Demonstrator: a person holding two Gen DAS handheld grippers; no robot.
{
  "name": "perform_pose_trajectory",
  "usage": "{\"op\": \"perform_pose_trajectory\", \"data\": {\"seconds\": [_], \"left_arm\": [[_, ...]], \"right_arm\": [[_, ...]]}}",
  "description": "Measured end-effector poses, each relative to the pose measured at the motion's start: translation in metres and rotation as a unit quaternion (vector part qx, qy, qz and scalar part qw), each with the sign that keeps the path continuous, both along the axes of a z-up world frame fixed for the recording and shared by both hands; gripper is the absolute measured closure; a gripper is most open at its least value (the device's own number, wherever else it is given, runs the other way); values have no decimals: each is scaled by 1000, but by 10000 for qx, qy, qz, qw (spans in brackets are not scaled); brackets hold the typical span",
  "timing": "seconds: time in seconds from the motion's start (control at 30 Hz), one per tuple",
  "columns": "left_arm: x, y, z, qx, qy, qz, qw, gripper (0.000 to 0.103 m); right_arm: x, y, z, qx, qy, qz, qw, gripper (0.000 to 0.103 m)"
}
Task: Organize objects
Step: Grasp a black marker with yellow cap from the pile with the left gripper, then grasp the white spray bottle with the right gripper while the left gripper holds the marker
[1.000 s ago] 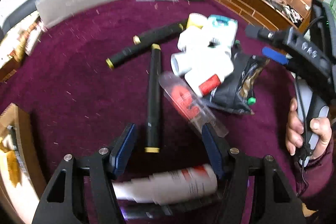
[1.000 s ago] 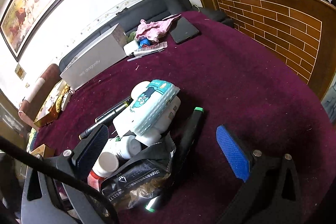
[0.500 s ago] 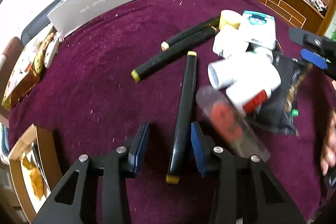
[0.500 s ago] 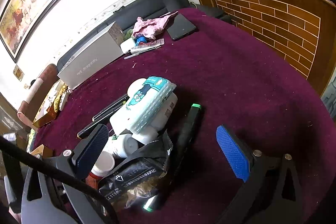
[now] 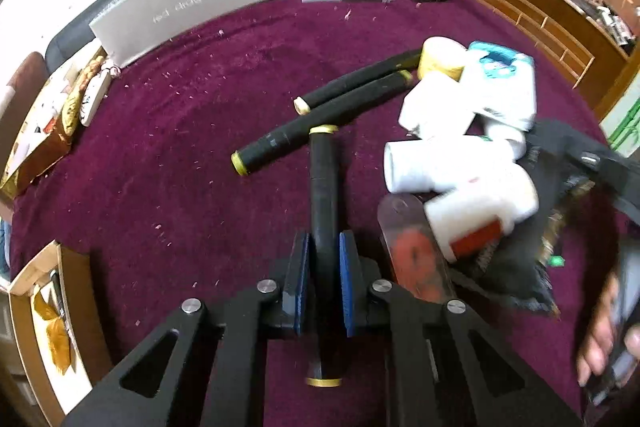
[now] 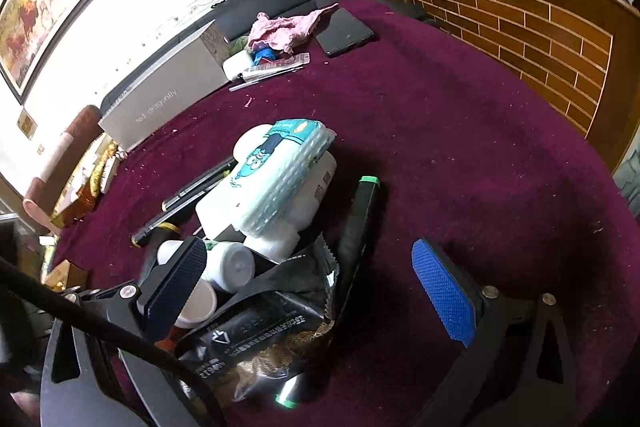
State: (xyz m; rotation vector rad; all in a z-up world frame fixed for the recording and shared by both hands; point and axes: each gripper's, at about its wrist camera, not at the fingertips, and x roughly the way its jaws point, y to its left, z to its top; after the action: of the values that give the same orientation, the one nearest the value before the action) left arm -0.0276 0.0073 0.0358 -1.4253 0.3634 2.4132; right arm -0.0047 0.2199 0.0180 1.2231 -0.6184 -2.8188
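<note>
Your left gripper (image 5: 323, 273) is clamped on the black gold-capped marker (image 5: 325, 187), lying on the maroon cloth (image 5: 180, 167) w/ its tip touching two matching markers (image 5: 320, 115), prob. to group them. Your right gripper (image 6: 312, 275) hangs wide open over the foil pouch (image 6: 260, 331) & white bottles (image 6: 280, 211), gripping nothing.

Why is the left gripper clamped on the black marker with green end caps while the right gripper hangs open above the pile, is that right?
Not quite. The left gripper is clamped on a black marker with yellow end caps, as the left wrist view shows. The black marker with green end caps lies beside the pile in the right wrist view, where the right gripper does hang open.
</note>
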Motion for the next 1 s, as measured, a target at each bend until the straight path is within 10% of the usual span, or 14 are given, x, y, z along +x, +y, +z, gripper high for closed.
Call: {"op": "perform_pose_trajectory", "data": {"seconds": [0.5,1.0], "left_arm": [[95,-125,105,1368,1334,915,9773,91],[161,-197,121,1855,1834,1508,9535,91]], "right_arm": [[-1,-1,-6,477,-37,-360,9982,0],[0,9,-8,529,-232,-862,9946,0]]}}
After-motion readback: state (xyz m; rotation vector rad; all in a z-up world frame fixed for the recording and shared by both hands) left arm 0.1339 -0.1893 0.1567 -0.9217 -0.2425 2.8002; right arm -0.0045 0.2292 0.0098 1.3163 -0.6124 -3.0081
